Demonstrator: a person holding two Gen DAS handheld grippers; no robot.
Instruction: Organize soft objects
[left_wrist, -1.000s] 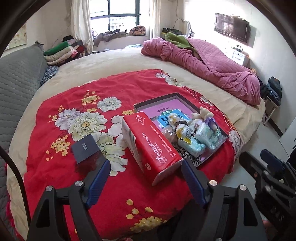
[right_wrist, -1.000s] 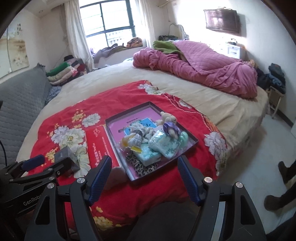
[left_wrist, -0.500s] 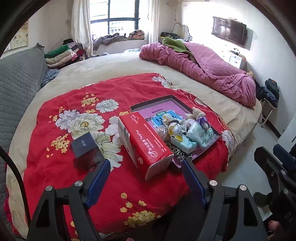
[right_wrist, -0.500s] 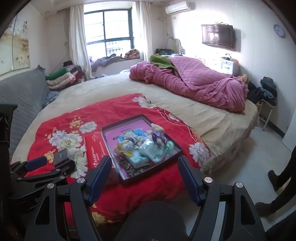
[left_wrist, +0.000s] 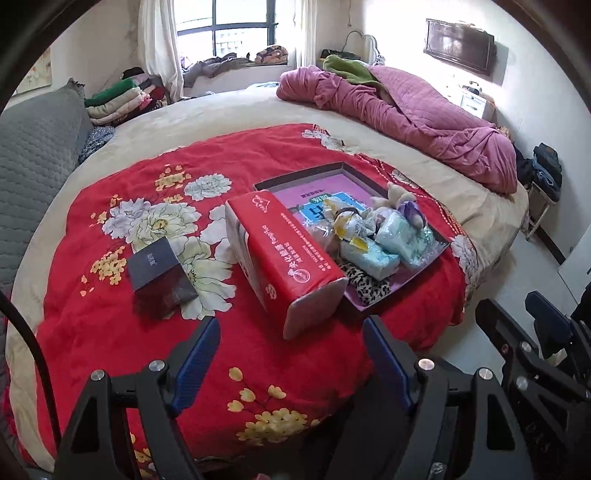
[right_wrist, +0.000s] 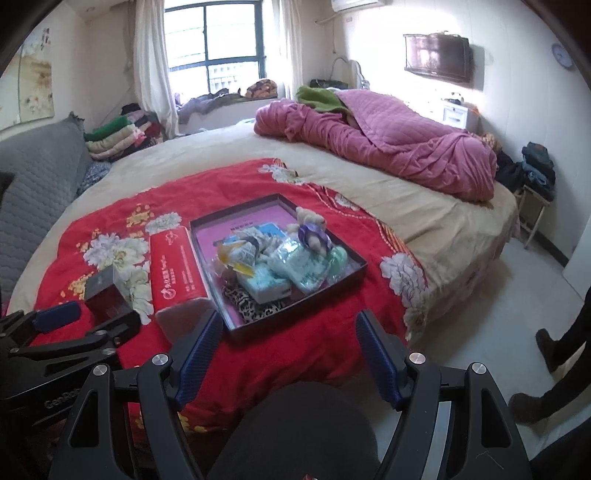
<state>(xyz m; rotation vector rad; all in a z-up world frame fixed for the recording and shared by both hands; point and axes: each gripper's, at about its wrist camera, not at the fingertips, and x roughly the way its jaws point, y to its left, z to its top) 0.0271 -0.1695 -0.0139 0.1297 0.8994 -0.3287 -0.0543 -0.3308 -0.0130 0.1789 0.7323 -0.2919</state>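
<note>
On the red flowered blanket (left_wrist: 110, 332) lies a dark shallow tray (left_wrist: 306, 173) (right_wrist: 354, 273). In it sit pale blue soft packets (left_wrist: 369, 254) (right_wrist: 262, 284), a small plush bear (right_wrist: 310, 225) and a leopard-print cloth (left_wrist: 369, 286). A long red tissue pack (left_wrist: 284, 254) (right_wrist: 177, 266) lies along the tray's left side. My left gripper (left_wrist: 290, 328) hangs open just short of the pack's near end, holding nothing. My right gripper (right_wrist: 289, 321) is open and empty in front of the tray's near corner.
A small dark box (left_wrist: 159, 266) (right_wrist: 103, 291) rests left of the tissue pack. A pink quilt (right_wrist: 388, 147) is heaped at the far right of the bed, and folded clothes (right_wrist: 122, 136) are stacked by the window. A person's legs (right_wrist: 554, 354) stand on the floor at right.
Both grippers drew back from the bed, so pack and tray look smaller and higher. The right view pulled far back, then came nearer again. Nothing on the bed moved; the jaws stayed open.
</note>
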